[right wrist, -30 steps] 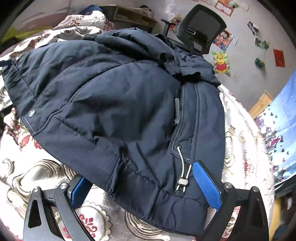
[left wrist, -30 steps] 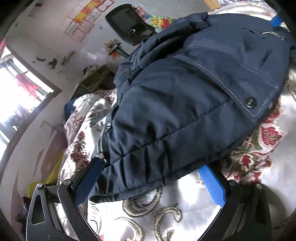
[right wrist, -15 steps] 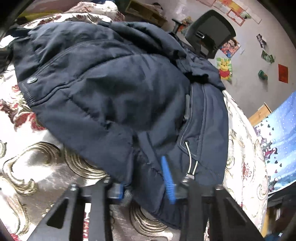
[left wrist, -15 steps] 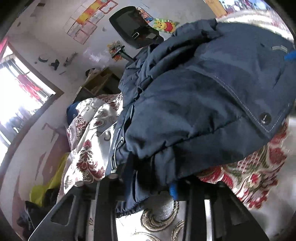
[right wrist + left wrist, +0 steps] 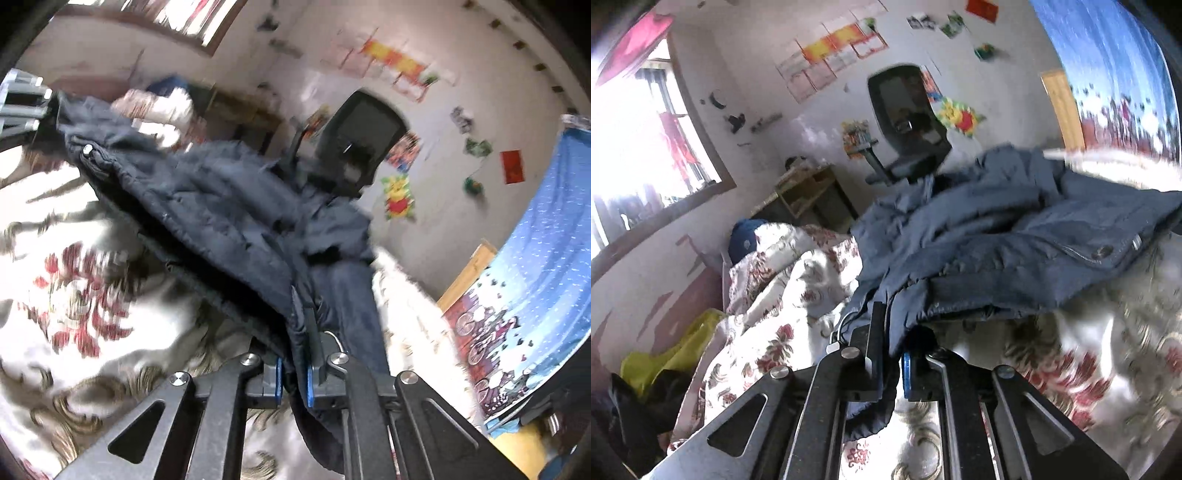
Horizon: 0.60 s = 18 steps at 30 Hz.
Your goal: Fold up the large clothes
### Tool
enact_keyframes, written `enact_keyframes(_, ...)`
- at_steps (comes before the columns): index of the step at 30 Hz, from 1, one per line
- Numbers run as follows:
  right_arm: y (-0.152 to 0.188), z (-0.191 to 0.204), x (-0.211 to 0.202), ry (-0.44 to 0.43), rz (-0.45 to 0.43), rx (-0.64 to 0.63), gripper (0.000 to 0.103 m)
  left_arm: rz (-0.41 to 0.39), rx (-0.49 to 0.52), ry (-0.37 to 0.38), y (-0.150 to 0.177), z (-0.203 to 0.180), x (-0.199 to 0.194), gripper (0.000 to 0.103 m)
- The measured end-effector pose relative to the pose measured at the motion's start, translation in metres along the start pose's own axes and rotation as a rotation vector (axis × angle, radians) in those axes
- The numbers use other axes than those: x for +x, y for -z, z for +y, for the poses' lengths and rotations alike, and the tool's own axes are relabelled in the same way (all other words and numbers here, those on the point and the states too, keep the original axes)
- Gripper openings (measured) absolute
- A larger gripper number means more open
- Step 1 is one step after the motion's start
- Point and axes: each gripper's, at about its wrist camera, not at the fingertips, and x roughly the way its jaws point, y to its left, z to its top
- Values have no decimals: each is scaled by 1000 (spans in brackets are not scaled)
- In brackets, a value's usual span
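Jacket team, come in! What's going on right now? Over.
Left hand-held gripper shut on jacket hem. Right hand-held gripper shut on hem too. Jacket partly lifted off flowery bedspread. Nothing blocking. Over.

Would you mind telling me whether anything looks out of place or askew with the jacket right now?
Nothing looks damaged. The jacket is rumpled and bunched rather than flat, its near hem pinched by the left gripper and right gripper and lifted off the floral bedspread. Both views are motion-blurred.
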Motion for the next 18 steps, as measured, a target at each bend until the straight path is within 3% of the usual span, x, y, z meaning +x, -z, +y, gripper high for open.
enact_keyframes(6, -18, -30, -32, 72, -100, 122, 8, -88, -28, 47, -21, 3, -50, 5)
enact_keyframes(18, -52, -58, -100, 85, -273, 227, 8, -157, -46, 96, -49, 33, -119, 5)
